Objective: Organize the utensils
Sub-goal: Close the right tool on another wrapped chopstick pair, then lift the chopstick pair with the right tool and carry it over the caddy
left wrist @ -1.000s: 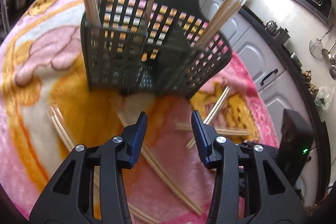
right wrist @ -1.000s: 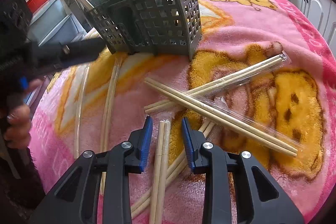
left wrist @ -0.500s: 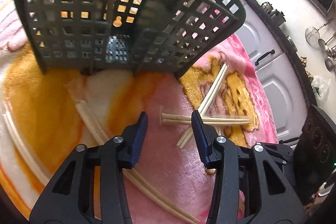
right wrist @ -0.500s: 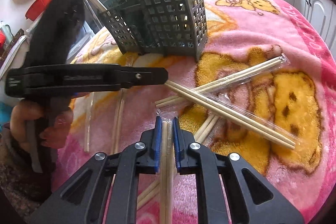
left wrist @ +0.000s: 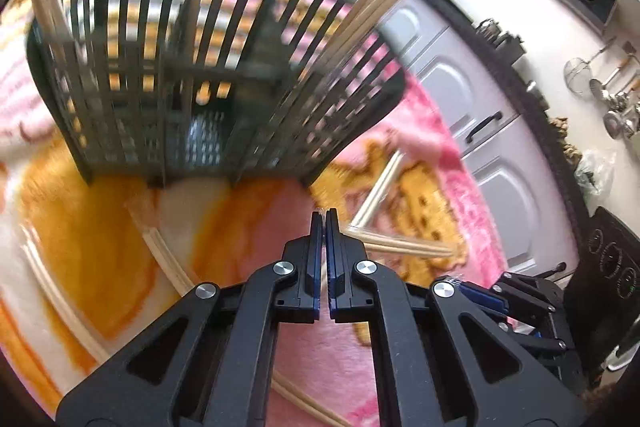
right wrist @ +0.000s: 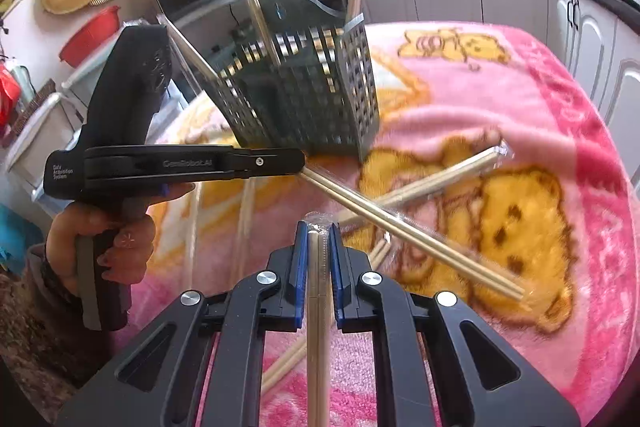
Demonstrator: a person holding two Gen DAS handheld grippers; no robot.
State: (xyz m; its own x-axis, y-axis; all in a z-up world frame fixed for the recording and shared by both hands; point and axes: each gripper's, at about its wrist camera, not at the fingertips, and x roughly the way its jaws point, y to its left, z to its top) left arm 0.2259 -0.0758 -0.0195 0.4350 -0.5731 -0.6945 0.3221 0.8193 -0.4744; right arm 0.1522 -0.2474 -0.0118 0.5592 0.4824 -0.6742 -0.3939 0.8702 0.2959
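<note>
Left wrist view: the left gripper [left wrist: 323, 217], spread wide a second ago, is now clenched; its tips meet at the end of a wrapped chopstick pair [left wrist: 394, 246] on the blanket [left wrist: 100, 227], though this view cannot confirm a grip. Ahead stands one basket [left wrist: 192, 99], blurred, with three pairs leaning out of it. I count about five more pairs loose on the blanket here, two at the left edge. Right wrist view: the right gripper [right wrist: 318, 227], open a second ago, now grasps one wrapped pair [right wrist: 318, 291] running back between its pads and looks lifted off the blanket. The left gripper's tip [right wrist: 298, 159] pinches the end of a long pair [right wrist: 412, 233] just in front of the basket [right wrist: 316, 107]. So both hands seem loaded for the next drop into the basket. Counted here: one basket, three pairs in it, roughly six still lying loose.
</note>
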